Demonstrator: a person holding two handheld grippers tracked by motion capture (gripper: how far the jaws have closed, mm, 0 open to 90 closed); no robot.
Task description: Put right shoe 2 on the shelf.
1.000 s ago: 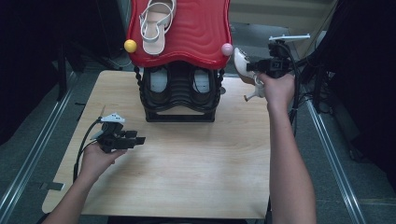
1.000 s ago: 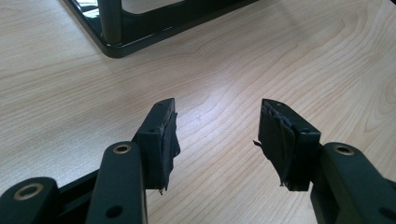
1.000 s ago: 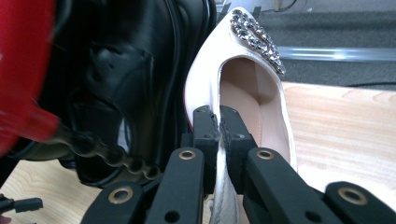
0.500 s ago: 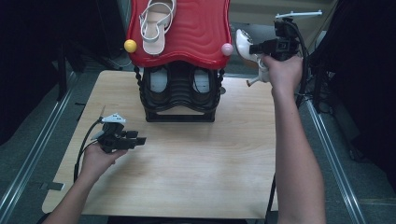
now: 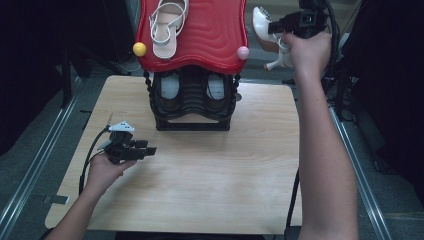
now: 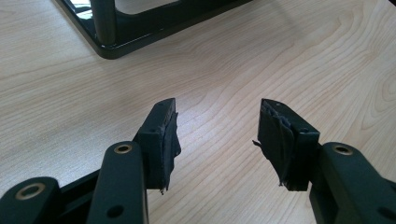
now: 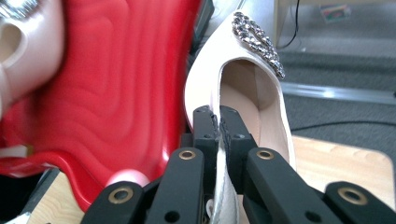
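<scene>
The right claw [image 5: 272,26] was raised high on an outstretched arm, clenched on the side wall of a white high-heeled pump with a rhinestone ornament [image 7: 243,88], held in the air just beside the red wavy plastic shelf [image 5: 210,35]. The left claw [image 6: 215,140] was rested low over the wooden tabletop [image 5: 210,185], released, with nothing between its jaws.
</scene>
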